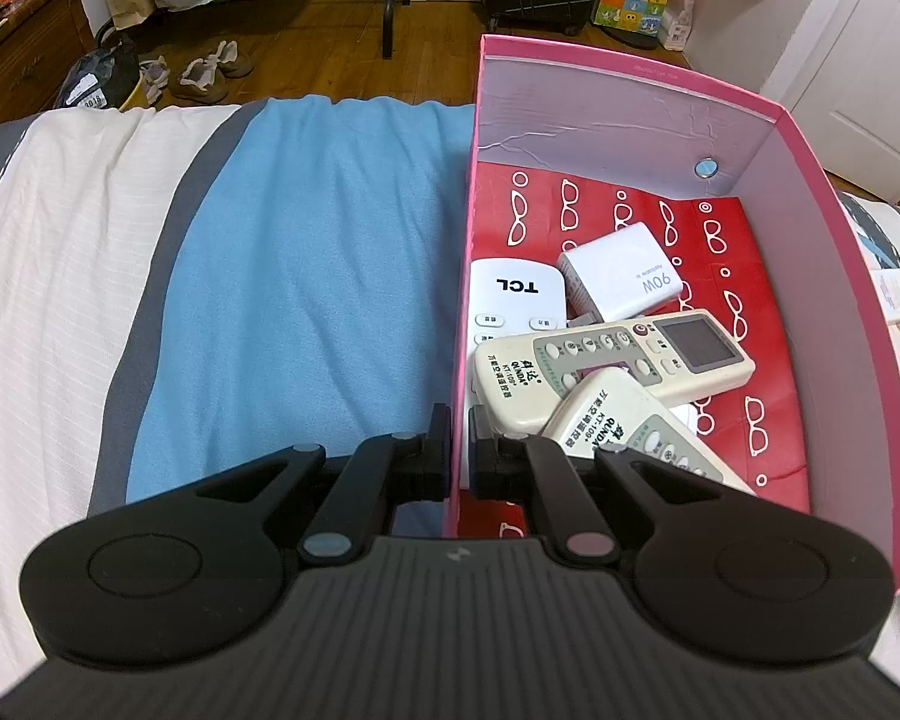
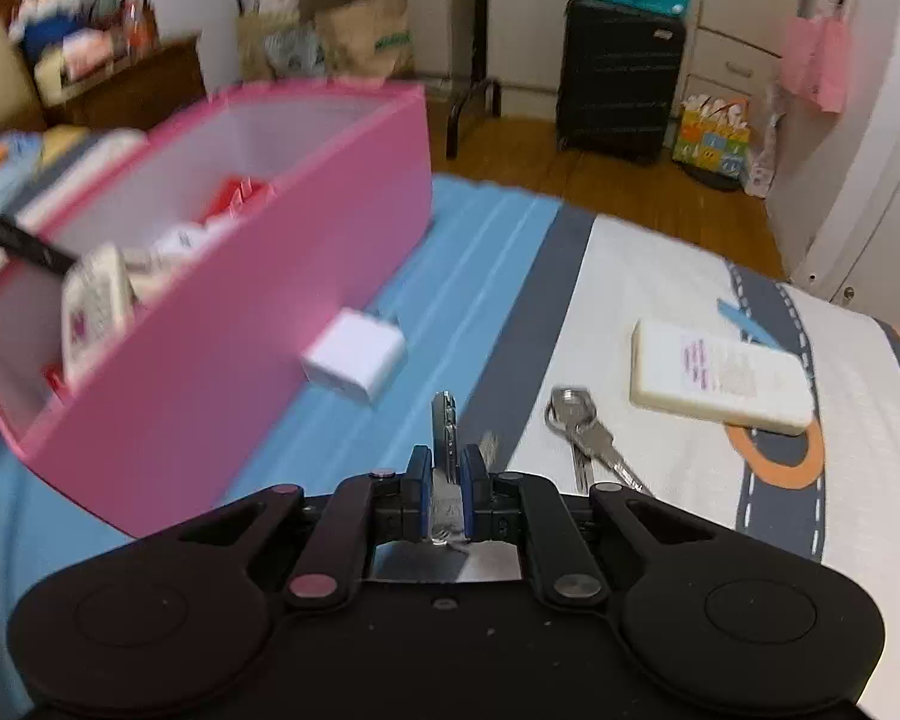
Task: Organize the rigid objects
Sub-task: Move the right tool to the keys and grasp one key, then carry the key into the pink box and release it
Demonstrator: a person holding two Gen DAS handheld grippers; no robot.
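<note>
**Box wall pinched on the left, a key clamped on the right**

The left gripper [image 1: 461, 420] is closed on the near left wall of the pink box [image 1: 834, 276], one finger outside the wall and one inside; the box is seen resting on the bed [image 1: 306, 276], over its blue stripe. Inside the box, on a red lining printed with white glasses, a white TCL remote [image 1: 513, 300] lies against the left wall; a white 90W charger [image 1: 621, 276] lies just beyond it; two cream remotes [image 1: 612, 360] are stacked crosswise over the near end, the upper one [image 1: 624, 426] reaching toward the near wall.

The right gripper [image 2: 448, 468] is clamped on a silver key [image 2: 446, 426], which stands on edge between the pads with its blade pointing forward. A small white adapter [image 2: 354, 363] lies on the blue stripe, just beside the box's outer right wall; a bunch of keys [image 2: 582, 426] lies on the white part of the bedcover, near the gripper; a cream remote [image 2: 720, 378], face down, lies beyond the keys, toward the bed's right edge. The box is blurred in the right wrist view.
</note>
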